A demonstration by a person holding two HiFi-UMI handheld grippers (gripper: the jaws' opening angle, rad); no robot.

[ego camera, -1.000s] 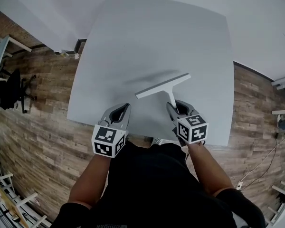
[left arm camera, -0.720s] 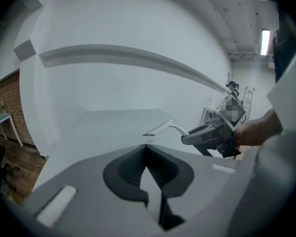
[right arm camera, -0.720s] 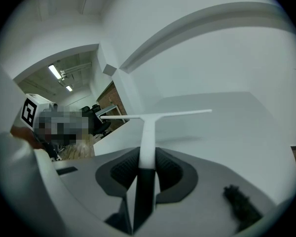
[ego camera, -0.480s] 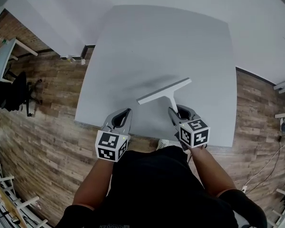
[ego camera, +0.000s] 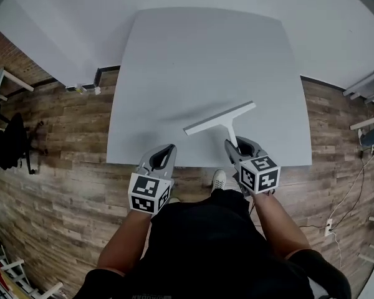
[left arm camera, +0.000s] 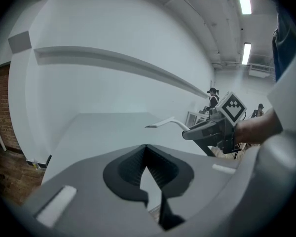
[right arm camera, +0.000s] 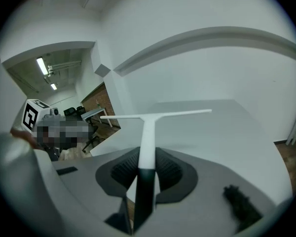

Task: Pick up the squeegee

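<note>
Since the squeegee (ego camera: 224,124) is a slim white T of what looks like rigid plastic, it should be light and stiff, with little to break. The smooth, narrow handle (ego camera: 229,134) is the natural hold, though a clamp so far from the long blade (ego camera: 206,123) may let it twist or swing. The right hand-held gripper (ego camera: 234,144) is clamped on that handle near its lower end, with the blade crossing at its 12 o'clock. The blade seems lifted clear above the near edge of the tabletop (ego camera: 206,48), toward its 5 o'clock, and a faint shadow (ego camera: 190,113) lies apart at the blade's 10 o'clock. The left hand-held gripper (ego camera: 169,149), at 9 o'clock of the right one, has its jaws together on nothing.
</note>
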